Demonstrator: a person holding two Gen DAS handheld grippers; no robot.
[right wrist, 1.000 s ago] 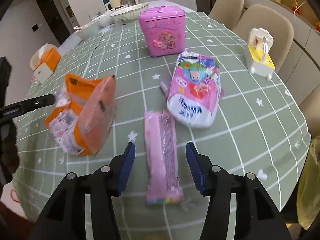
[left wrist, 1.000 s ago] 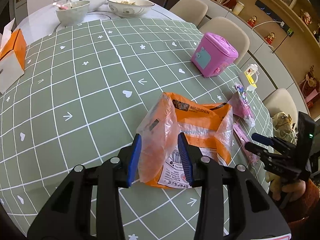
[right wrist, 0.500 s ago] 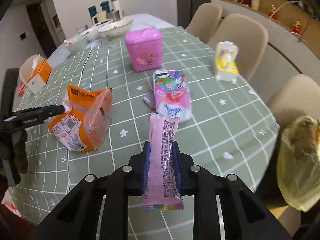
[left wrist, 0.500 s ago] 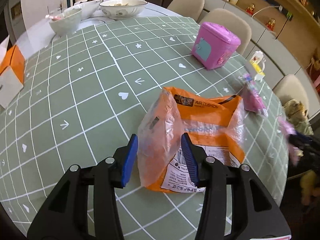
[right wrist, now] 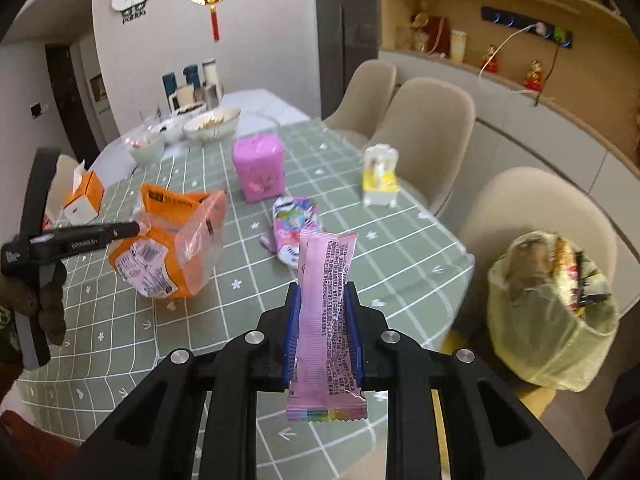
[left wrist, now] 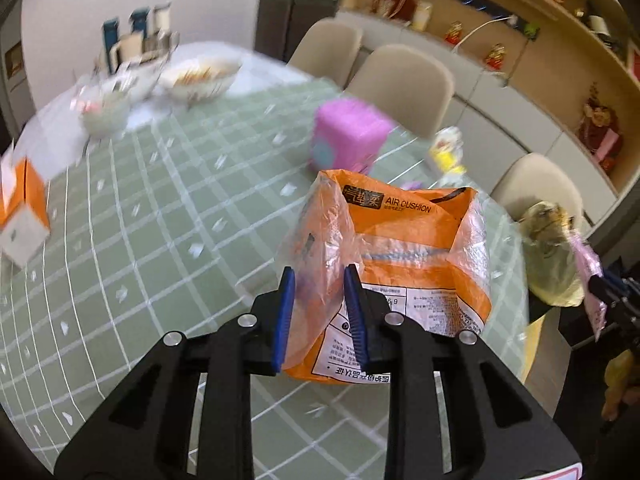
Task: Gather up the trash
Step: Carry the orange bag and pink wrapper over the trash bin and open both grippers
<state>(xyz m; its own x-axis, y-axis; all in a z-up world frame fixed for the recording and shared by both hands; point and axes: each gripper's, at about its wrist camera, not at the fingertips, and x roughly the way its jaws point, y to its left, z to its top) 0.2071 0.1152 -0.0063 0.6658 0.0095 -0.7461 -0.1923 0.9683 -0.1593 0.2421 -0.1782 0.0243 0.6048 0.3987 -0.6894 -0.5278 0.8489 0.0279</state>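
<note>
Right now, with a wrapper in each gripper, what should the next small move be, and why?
Probably carry the right gripper, shut on the pink wrapper, toward the open trash bag on the chair. The left gripper, whose jaws have just been closing, pinches the orange bag and can follow.

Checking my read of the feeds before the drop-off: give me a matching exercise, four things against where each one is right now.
Things:
1. orange bag
2. long pink wrapper
3. pink box
4. yellow trash bag

Places:
A. standing on the table
B. beside the table, off its edge, open and part full
C. pinched in the left gripper
D. clamped in the right gripper

Pairs: 1-C, 2-D, 3-A, 4-B
</note>
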